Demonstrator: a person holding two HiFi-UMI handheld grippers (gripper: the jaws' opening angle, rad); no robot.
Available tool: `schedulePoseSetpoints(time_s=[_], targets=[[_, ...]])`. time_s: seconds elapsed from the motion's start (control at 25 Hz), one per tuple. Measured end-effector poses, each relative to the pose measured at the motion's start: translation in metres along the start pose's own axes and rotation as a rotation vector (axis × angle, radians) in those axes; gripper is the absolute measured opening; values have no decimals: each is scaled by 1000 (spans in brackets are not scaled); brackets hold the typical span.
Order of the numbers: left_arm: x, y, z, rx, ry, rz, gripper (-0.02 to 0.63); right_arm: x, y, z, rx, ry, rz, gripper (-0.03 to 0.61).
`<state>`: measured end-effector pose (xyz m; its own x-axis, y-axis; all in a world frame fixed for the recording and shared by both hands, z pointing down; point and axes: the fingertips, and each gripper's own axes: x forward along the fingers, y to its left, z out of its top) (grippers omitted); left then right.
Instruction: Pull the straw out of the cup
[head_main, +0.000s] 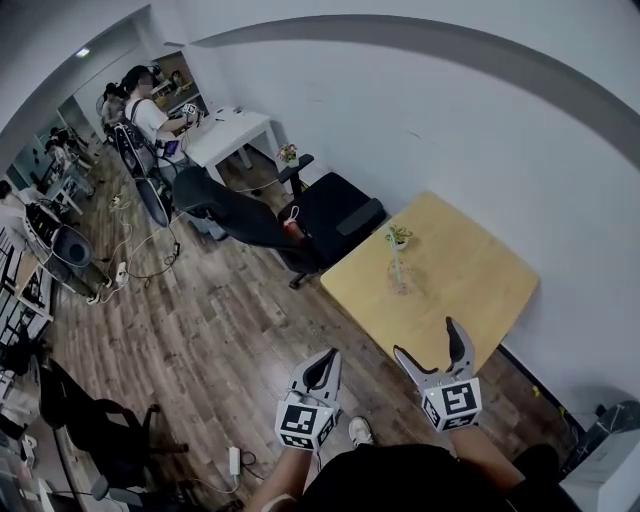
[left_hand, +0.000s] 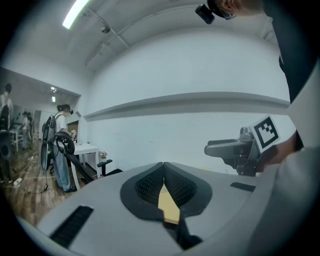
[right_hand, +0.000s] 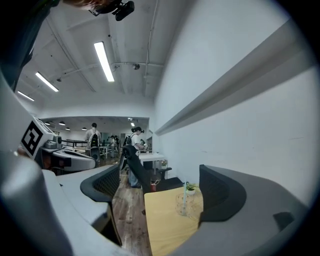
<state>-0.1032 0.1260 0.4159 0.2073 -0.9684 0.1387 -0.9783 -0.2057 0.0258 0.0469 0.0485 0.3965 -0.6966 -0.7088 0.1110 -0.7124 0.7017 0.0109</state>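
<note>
Two grippers are being held out low in front of the person, short of the wooden table (head_main: 462, 300). The left gripper (head_main: 330, 356) is hanging over the plank floor (head_main: 215, 330), off the table's near-left edge. Its jaws are pressed together with nothing between them, and only a sliver of tabletop is showing through the gap below the tips. The right gripper (head_main: 425, 337) is reaching just over the table's near edge. Its jaws are standing wide apart and are gripping nothing. In the right gripper view the cup is showing between them but well beyond their tips, untouched.

The clear cup (head_main: 400, 281) is standing upright on the table, between its middle and the edge that faces the chair. The pale straw (head_main: 396, 260) is standing in the cup, leaning only a little, with its top rising above the rim. A small potted plant (head_main: 399, 237) is sitting just beyond the cup, near that same table edge.

A black office chair (head_main: 335, 212) is standing just beside the table on that far-left side, with a small red item (head_main: 291, 229) lying on its seat. Well beyond the table, a white desk (head_main: 238, 133) is standing against the wall, and a person (head_main: 146, 112) is standing beside it.
</note>
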Motion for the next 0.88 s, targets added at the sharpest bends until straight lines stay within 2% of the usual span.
schedulePoseSetpoints(time_s=[0.08, 0.2, 0.6, 0.88], targets=[[7, 5, -2, 28, 11, -30, 20, 12, -2, -1, -6, 6, -40, 545], [11, 21, -5, 20, 15, -59, 20, 31, 2, -8, 1, 29, -76, 595], [39, 52, -3, 3, 19, -124, 20, 81, -13, -21, 2, 92, -132, 597], [93, 69, -8, 1, 35, -144, 20, 128, -45, -41, -11, 147, -120, 595]])
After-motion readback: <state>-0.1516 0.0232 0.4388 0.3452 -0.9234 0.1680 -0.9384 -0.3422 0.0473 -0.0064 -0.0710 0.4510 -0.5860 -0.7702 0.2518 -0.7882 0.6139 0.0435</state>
